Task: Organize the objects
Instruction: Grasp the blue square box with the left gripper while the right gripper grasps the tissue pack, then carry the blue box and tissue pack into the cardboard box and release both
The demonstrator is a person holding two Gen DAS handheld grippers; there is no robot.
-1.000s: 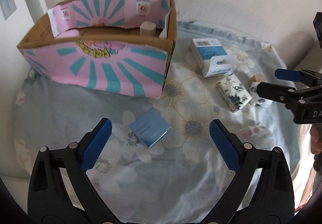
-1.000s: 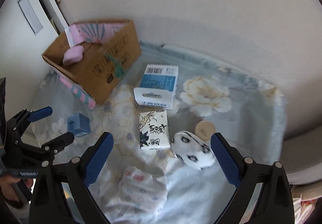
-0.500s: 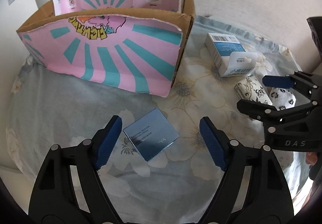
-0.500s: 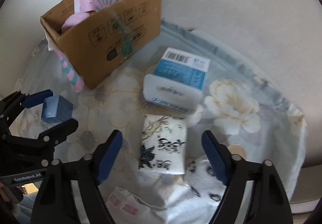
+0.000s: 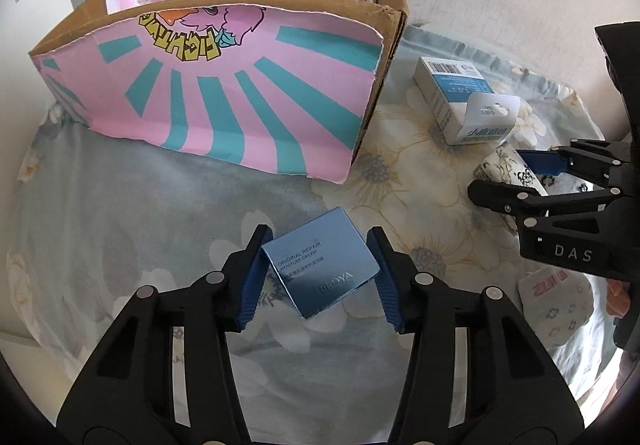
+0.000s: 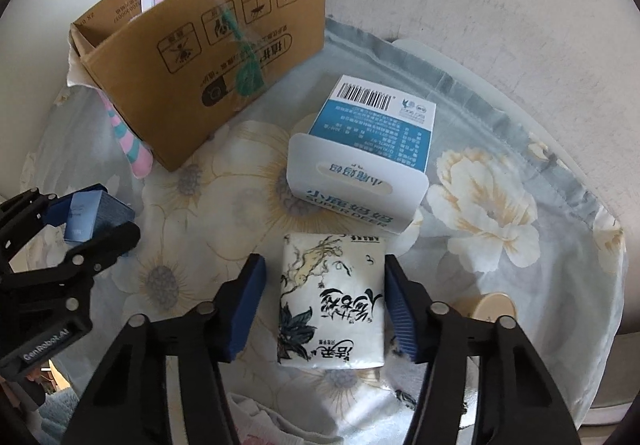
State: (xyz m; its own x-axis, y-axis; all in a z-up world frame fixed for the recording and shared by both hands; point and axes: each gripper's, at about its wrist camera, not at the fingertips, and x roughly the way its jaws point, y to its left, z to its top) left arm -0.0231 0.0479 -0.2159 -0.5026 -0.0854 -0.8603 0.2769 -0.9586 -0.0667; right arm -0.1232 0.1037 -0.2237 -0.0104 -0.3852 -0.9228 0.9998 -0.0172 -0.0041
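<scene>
While both jaws gape, left gripper (image 5: 318,275) straddles blue box (image 5: 323,271) — seemingly untouched, right gripper (image 6: 324,303) straddles tissues (image 6: 333,301).

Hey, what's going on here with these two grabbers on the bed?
A person is tidying small items toward the cardboard box. The left claw brackets a blue cream box; the right claw straddles a tissue pack. Neither has clearly clamped yet, and both items lie on the floral sheet.
</scene>
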